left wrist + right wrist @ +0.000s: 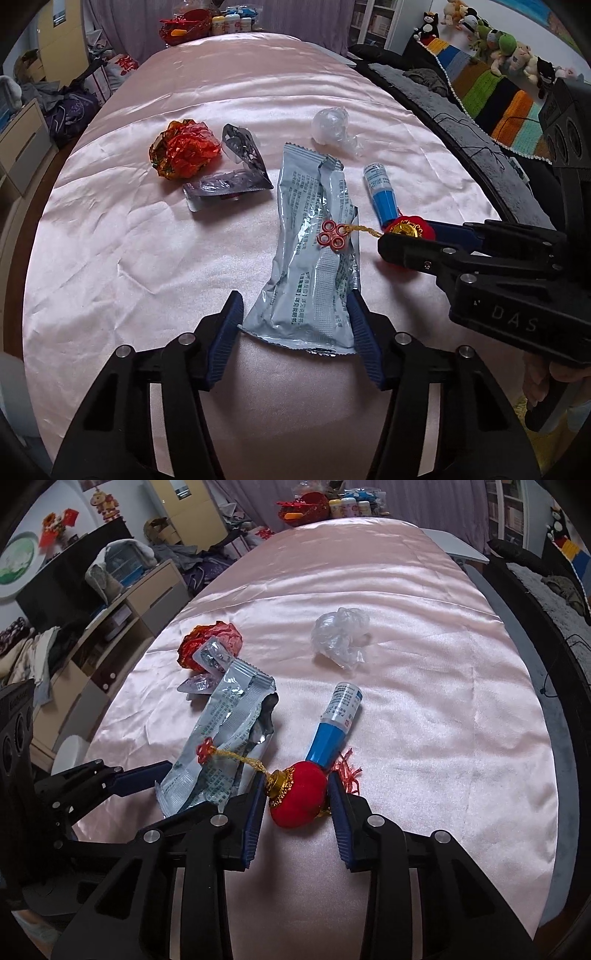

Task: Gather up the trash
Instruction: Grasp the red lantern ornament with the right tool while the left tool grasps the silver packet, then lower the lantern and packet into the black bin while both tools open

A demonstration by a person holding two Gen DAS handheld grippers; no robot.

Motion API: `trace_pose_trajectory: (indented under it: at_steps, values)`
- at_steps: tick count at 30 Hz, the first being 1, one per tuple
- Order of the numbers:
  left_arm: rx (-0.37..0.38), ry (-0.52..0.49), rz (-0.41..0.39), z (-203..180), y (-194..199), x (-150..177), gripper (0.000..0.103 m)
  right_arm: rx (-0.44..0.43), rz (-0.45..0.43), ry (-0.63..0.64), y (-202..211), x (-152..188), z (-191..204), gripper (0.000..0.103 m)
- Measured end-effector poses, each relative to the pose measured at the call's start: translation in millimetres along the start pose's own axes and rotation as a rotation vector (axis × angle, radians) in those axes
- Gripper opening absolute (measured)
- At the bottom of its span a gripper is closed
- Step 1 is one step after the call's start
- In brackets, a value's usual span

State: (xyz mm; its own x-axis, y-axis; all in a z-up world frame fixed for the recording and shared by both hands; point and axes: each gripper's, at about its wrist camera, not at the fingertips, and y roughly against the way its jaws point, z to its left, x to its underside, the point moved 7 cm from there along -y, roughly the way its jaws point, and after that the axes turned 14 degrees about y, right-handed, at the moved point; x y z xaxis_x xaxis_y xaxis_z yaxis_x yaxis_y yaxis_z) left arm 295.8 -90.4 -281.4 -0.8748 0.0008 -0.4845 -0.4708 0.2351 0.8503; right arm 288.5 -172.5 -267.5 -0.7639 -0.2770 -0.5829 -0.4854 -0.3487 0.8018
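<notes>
A silver foil wrapper [314,258] lies on the pink satin table [147,240]; it also shows in the right wrist view [221,731]. My left gripper [295,317] is open with its fingers on either side of the wrapper's near end. My right gripper [297,797] has its fingers against both sides of a small red lantern ornament [299,797], whose gold cord and red knot [332,240] lie across the wrapper. Further off lie a blue tube [332,723], a crumpled red foil ball [184,147], a silver blister pack [229,181] and a clear plastic wad [332,127].
A red basket [184,22] and small bottles [232,22] stand at the table's far end. A dark sofa with a striped blanket [491,96] runs along the right. Cabinets and piled clothes [110,602] stand to the left.
</notes>
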Motion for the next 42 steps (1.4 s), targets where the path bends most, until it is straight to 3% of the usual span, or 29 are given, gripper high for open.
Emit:
trace_pose_trajectory:
  at_steps: [7,14,15,26,35,42]
  values:
    - [-0.013,0.002,0.023,5,14,19,0.047,0.047,-0.056,0.013,31,1,2,0.035]
    - [-0.024,0.059,-0.035,22,64,36,0.041,0.057,-0.090,0.023,68,14,21,0.035]
    - [-0.024,0.062,-0.043,24,72,38,0.032,0.057,-0.092,0.025,72,17,25,0.035]
    - [-0.036,0.090,-0.121,37,150,83,0.032,0.071,-0.112,0.083,118,56,77,0.035]
    - [-0.002,0.130,-0.070,42,158,142,0.033,0.057,-0.085,0.088,132,104,105,0.035]
    - [0.000,0.126,0.004,43,141,185,0.033,0.012,0.008,0.036,111,153,116,0.035]
